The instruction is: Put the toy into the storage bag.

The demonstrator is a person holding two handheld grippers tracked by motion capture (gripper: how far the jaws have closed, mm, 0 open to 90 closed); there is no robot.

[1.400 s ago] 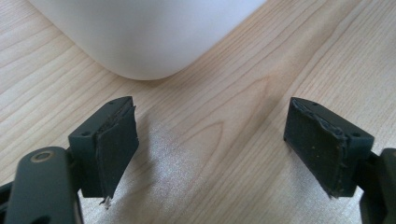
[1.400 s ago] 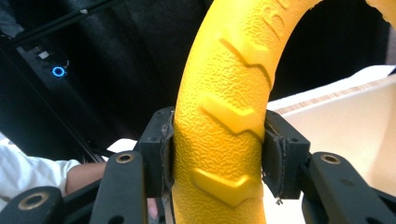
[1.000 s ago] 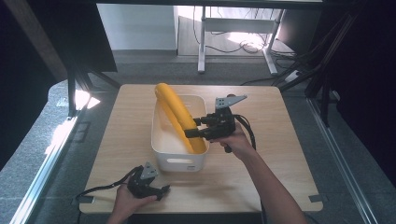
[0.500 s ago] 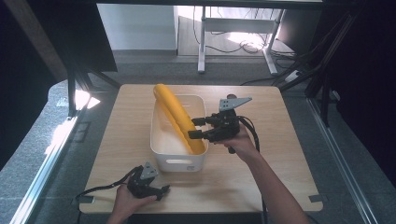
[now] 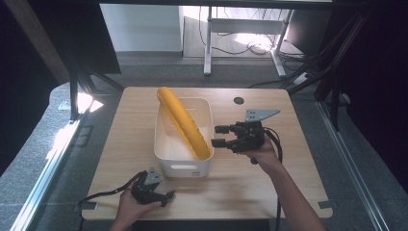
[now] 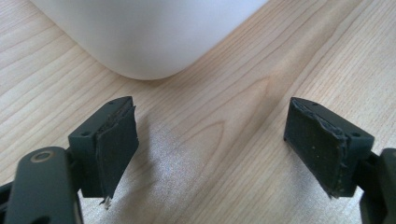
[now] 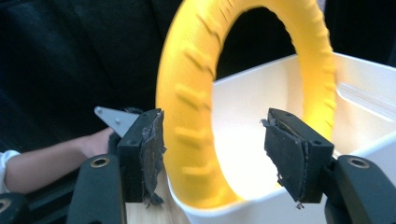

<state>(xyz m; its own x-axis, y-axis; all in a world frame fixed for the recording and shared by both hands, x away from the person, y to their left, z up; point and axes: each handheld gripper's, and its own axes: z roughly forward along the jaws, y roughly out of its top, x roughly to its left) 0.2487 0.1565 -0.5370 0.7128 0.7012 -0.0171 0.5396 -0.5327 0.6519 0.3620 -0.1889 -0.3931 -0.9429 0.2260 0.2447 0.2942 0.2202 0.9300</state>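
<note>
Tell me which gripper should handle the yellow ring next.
Right. The right gripper is open just beside the yellow ring leaning in the white bin; the left gripper rests open at the table's near edge.

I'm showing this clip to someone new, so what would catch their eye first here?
The big yellow ring, standing on edge in the white bin at the middle of the wooden table and leaning over the bin's far rim. Just right of the bin, the right gripper hangs with jaws apart, clear of the ring. The left gripper rests open at the near edge.
</note>
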